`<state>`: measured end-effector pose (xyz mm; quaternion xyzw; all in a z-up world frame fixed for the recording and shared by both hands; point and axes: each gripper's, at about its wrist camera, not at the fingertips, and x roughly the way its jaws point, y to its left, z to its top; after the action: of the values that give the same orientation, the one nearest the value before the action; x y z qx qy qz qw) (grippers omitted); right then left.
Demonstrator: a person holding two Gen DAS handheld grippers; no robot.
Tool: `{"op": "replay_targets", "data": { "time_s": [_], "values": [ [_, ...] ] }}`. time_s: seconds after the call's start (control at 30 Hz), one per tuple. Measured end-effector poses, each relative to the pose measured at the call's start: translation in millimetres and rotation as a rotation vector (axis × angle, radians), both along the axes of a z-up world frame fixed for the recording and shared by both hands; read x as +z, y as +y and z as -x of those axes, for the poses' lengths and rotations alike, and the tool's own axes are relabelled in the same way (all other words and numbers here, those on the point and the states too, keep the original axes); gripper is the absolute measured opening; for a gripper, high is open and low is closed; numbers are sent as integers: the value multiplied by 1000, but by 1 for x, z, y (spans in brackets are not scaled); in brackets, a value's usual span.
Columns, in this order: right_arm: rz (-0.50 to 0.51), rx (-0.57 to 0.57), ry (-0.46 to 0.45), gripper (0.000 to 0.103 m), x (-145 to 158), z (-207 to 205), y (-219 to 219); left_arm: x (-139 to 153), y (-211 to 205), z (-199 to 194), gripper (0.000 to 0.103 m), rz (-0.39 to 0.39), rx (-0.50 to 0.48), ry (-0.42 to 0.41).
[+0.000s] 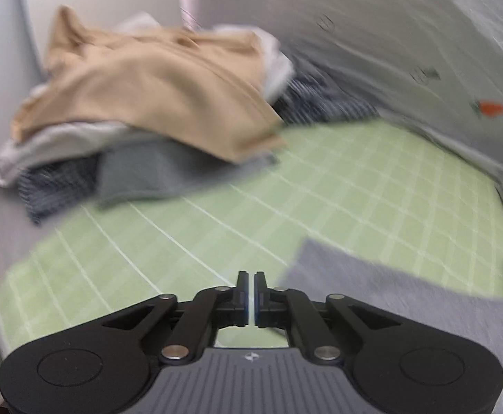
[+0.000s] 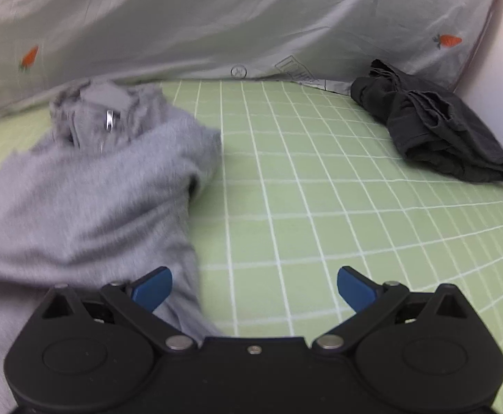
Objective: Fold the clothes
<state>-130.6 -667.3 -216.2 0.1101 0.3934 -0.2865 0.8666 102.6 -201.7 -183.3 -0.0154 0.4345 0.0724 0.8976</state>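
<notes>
A light grey zip-up top (image 2: 96, 189) lies crumpled on the green grid mat (image 2: 320, 189), its metal zip pull (image 2: 109, 119) near the far end. My right gripper (image 2: 254, 283) is open wide just above the mat, and its left blue pad (image 2: 153, 288) hangs over the top's near edge without gripping it. In the left wrist view a flat corner of the same grey top (image 1: 389, 296) lies to the right of my left gripper (image 1: 250, 279). Its jaws stand only a thin slit apart, with nothing between them, over bare mat (image 1: 320, 189).
A pile of clothes sits at the mat's far left: a tan garment (image 1: 154, 93) on top of white, grey and dark striped ones. A folded dark grey garment (image 2: 434, 127) lies at the far right. A pale sheet with carrot prints (image 2: 216, 17) rises behind the mat.
</notes>
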Motion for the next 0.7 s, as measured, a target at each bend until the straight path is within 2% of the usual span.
{"op": "replay_targets", "data": {
  "time_s": [0.03,0.13,0.2,0.33,0.43,0.47,0.6,0.7],
  "values": [
    [-24,-6,-26,103,3,-3,-5,-4,-6,0,18,-5,-17,14],
    [-102,-26,-122,101,14,-15,-23,-15,-23,-1,24,-11,-56,52],
    [-158,-41,-188,97,20,-25,-36,-21,-30,-5,28,-9,-66,73],
    [-235,-62,-249,76,25,-57,-64,-29,-39,-12,31,-20,-86,99],
    [-270,-50,-232,52,22,-83,-78,-32,-44,-15,35,-40,-93,102],
    [-283,-45,-222,48,20,-91,-82,-33,-45,-16,35,-45,-93,101],
    [-320,-3,-154,48,10,-114,-78,-34,-48,-19,38,-61,-95,97],
    [-316,-15,-79,56,-2,-125,-71,-34,-50,-19,40,-80,-106,92]
  ]
}}
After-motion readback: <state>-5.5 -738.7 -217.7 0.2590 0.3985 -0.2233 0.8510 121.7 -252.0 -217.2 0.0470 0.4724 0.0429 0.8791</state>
